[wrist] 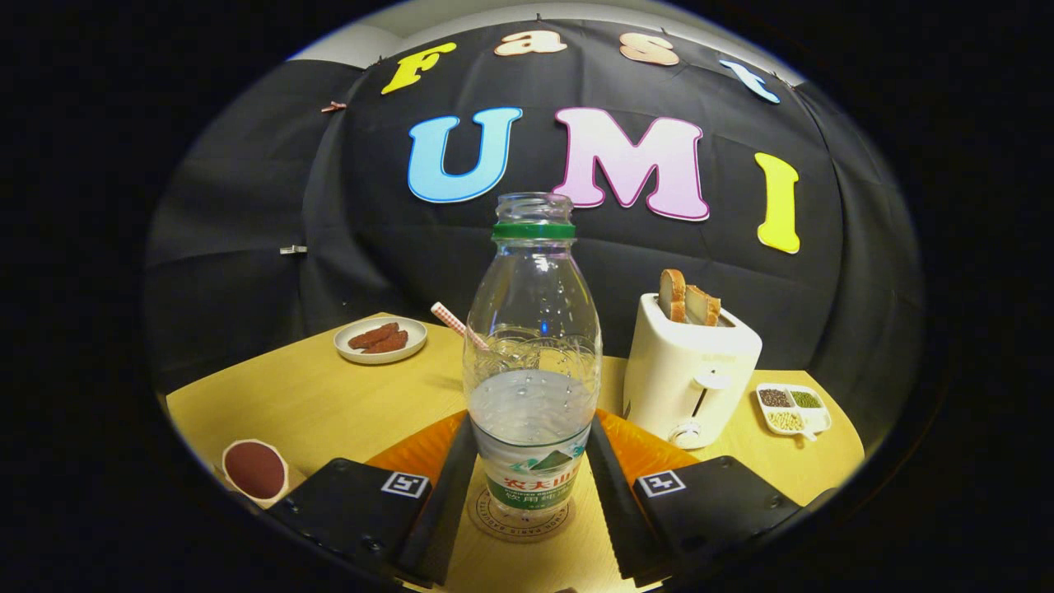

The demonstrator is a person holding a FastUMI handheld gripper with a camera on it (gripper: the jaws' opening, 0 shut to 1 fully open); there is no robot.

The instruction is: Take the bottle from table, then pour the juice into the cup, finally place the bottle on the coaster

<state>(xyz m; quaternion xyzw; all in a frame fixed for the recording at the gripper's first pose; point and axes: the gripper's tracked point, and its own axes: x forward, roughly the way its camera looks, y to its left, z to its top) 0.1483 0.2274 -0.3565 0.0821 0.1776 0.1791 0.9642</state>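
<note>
My tongs [531,486] flank the water bottle [532,362], seemingly gripping it upright on the coaster [519,520]. I should open slowly and back out straight.

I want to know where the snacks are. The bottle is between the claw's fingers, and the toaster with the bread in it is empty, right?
Not quite. In the gripper view the bottle does stand between the claw's fingers, but the toaster is not empty: two slices of bread stick up out of its top.
</note>
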